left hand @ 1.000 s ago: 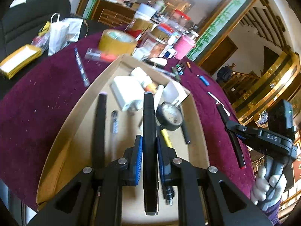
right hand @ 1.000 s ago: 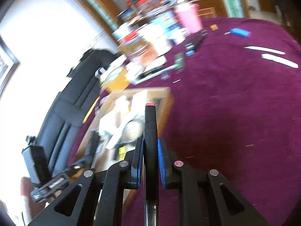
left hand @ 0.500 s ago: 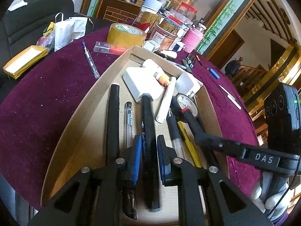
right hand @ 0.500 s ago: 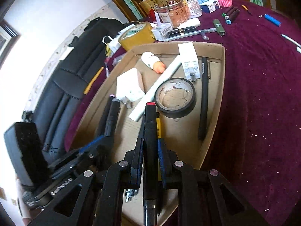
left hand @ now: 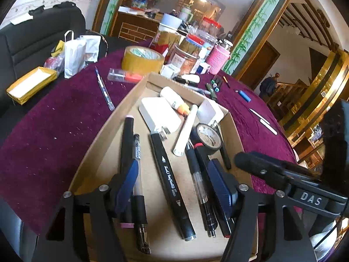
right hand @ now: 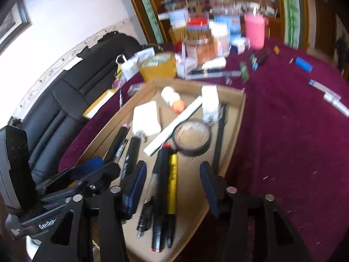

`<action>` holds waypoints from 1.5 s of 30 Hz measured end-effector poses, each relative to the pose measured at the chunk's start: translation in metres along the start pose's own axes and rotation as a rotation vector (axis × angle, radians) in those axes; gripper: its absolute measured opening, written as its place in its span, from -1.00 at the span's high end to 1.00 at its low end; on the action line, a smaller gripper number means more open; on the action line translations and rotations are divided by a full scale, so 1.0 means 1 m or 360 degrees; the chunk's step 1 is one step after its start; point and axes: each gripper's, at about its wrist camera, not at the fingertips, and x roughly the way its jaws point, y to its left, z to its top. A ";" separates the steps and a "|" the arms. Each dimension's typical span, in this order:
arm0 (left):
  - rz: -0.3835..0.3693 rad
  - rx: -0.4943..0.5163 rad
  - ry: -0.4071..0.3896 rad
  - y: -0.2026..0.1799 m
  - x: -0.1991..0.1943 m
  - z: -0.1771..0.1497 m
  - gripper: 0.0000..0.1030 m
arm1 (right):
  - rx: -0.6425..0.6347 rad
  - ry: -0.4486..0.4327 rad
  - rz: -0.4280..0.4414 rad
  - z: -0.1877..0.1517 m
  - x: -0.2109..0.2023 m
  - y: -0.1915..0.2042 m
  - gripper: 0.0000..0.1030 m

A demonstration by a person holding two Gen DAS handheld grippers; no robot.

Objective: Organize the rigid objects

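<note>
My left gripper (left hand: 172,187) hangs over the cardboard tray (left hand: 96,144), jaws wide apart and empty; the black marker (left hand: 171,182) lies flat in the tray between them. Right of it, my right gripper (right hand: 172,185) also stands wide apart over the red-tipped pen (right hand: 160,194) and yellow pen (right hand: 172,187), both in the tray.

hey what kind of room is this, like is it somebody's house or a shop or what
Most likely a lived-in home, perhaps a dining or living room. A round table under a purple cloth is crowded with jars and a tape roll, a black sofa sits beside it, and a wooden staircase shows through the doorway.
</note>
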 end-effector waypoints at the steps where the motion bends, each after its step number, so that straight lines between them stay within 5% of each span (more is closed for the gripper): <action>1: 0.0007 -0.0003 -0.0016 -0.001 -0.002 0.000 -0.29 | -0.0023 -0.0040 -0.0043 0.000 -0.005 0.000 -0.28; 6: 0.0053 0.0033 -0.0094 -0.008 -0.010 0.003 -0.32 | -0.0136 -0.0231 -0.0280 -0.001 -0.029 0.000 -0.51; 14: 0.0157 0.0170 -0.0302 -0.036 -0.032 0.005 -0.48 | -0.0156 -0.0380 -0.0458 -0.003 -0.052 -0.016 -0.72; 26: 0.0539 0.0349 -0.0820 -0.080 -0.081 0.001 -1.00 | -0.0094 -0.0459 -0.0495 -0.012 -0.073 -0.043 -0.79; 30: 0.0598 0.0321 -0.0961 -0.085 -0.098 0.000 -1.00 | -0.0067 -0.0482 -0.0487 -0.015 -0.080 -0.050 -0.80; 38: 0.0735 0.0547 -0.0949 -0.123 -0.097 -0.007 -1.00 | -0.0041 -0.0503 -0.0474 -0.020 -0.086 -0.062 -0.80; 45: 0.0574 0.0462 -0.0808 -0.124 -0.090 -0.006 -1.00 | -0.0039 -0.0528 -0.0472 -0.025 -0.092 -0.067 -0.80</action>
